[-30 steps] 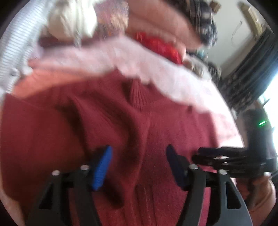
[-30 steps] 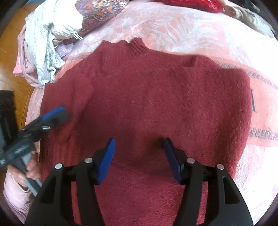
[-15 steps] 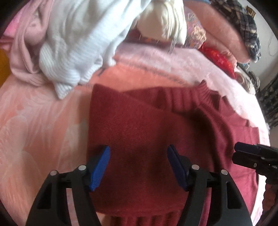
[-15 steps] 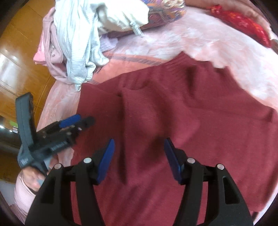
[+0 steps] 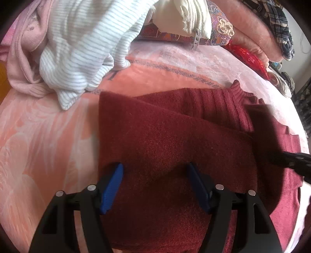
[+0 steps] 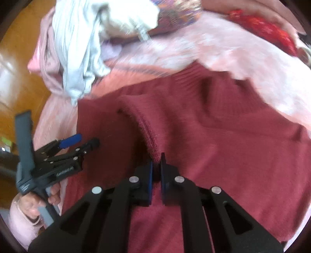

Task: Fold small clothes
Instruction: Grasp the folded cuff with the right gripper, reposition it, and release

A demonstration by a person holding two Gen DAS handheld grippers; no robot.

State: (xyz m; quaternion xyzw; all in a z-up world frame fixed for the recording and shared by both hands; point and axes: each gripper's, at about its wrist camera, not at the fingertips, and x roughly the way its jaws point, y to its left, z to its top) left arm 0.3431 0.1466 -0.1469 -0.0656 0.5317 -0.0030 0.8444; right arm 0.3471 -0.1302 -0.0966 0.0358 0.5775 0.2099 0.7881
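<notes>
One dark red knitted sweater (image 5: 175, 148) spread on pink patterned blanket (image 5: 44, 136); right gripper (image 6: 157, 171) clenched on ribbed sleeve cuff (image 6: 149, 136), probably to fold inward; left gripper (image 5: 155, 186) released, hovering above sweater.

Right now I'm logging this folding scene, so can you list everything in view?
Sweater: one, dark red, spread on the bed, a sleeve folded across its body.
Blanket: one, pink with a pale leaf pattern, under the sweater.
Striped top: one, white with thin stripes, in the heap behind the sweater.
Pink garment: one, dusty pink, left of the striped top.
Zipped garment: one, cream, on a patterned cushion.
Red cloth: one, bright red, at the far right of the bed.
Plaid cloth: one, dark checked, top right.
Left gripper: open, over the sweater.
Right gripper: shut on the sweater's ribbed edge.
</notes>
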